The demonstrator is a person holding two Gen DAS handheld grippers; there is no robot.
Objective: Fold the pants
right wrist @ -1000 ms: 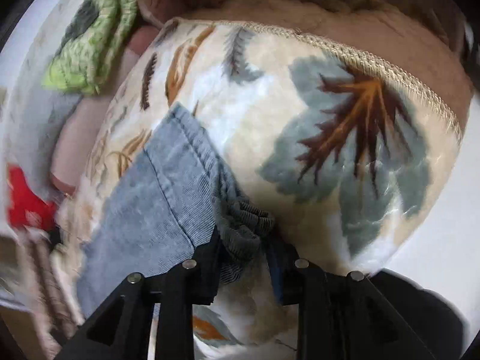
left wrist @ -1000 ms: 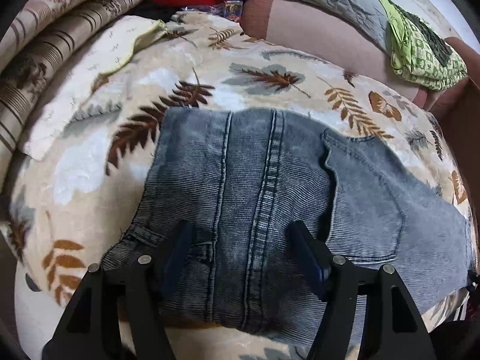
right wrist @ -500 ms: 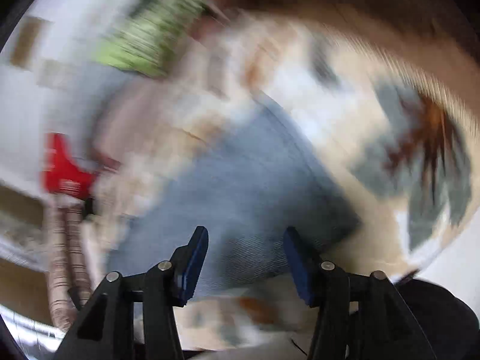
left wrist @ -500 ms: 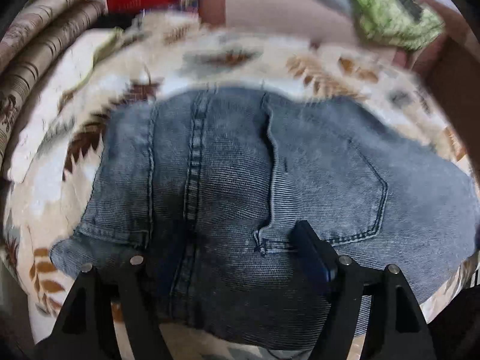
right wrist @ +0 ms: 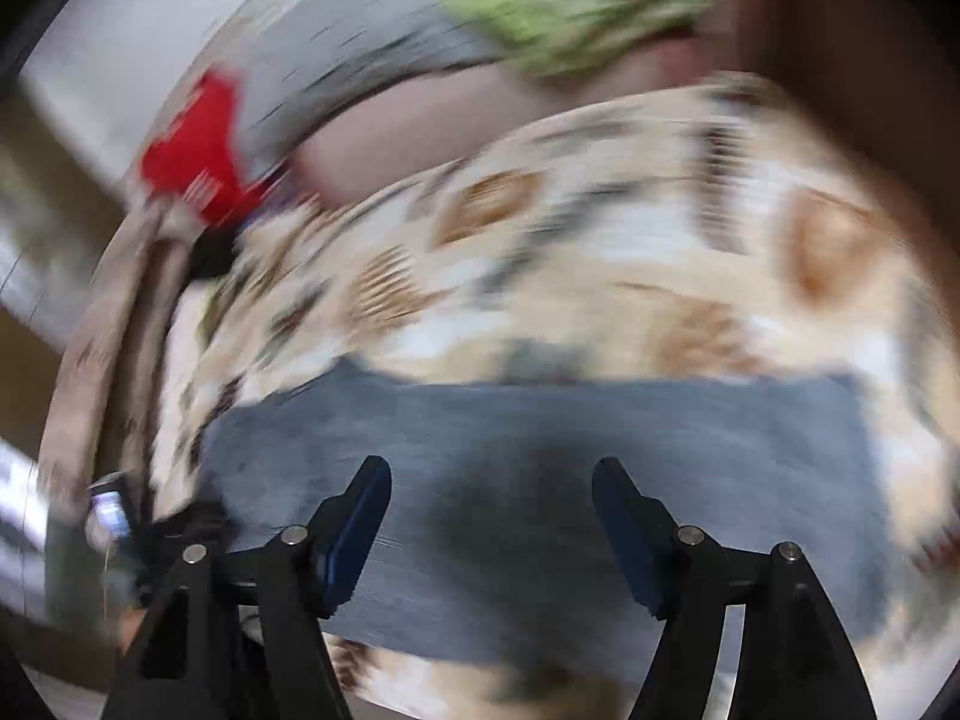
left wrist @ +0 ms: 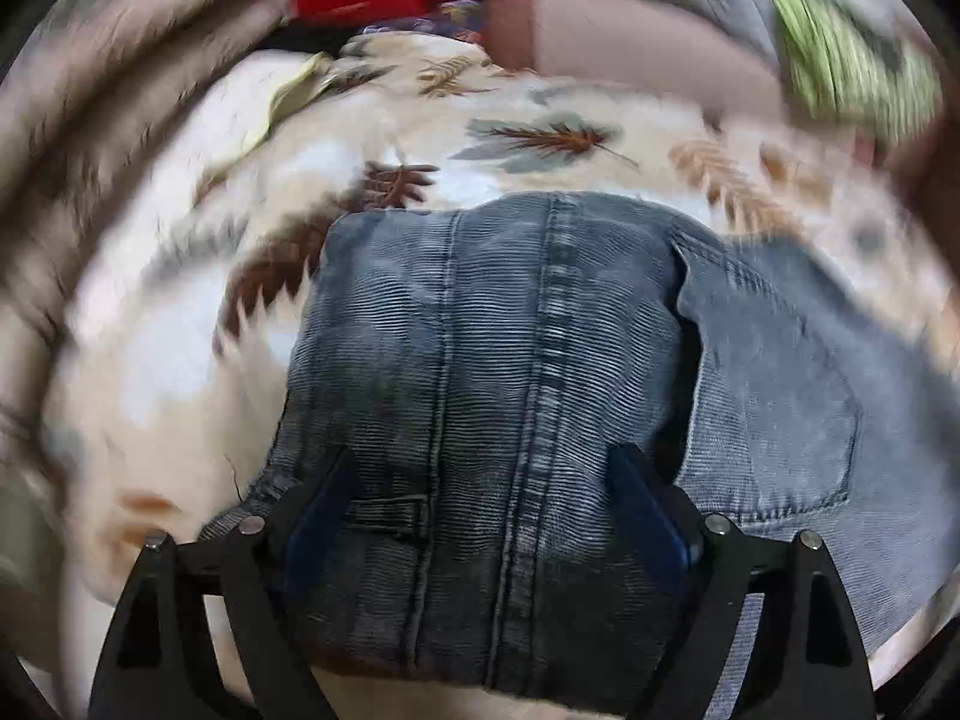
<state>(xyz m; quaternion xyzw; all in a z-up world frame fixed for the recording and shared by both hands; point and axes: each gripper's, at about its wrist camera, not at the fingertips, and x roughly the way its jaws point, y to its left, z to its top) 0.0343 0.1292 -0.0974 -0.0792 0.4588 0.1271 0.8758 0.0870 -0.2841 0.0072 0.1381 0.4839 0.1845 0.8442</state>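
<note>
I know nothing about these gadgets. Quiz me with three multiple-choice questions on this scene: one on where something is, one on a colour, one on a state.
1. Where do the folded blue-grey denim pants lie?
A. On the cream leaf-patterned blanket
B. On a wooden floor
C. In a basket

2. What colour are the pads inside the left gripper fingers?
A. Orange
B. Dark blue
C. White

3. How does the right gripper stand?
A. Shut on the pants
B. Open, holding nothing
C. Out of view

Answers: 1 A, blanket shows around the denim. 2 B, both pads look dark blue. 3 B, its fingers stand wide apart with only flat denim beyond them.
</note>
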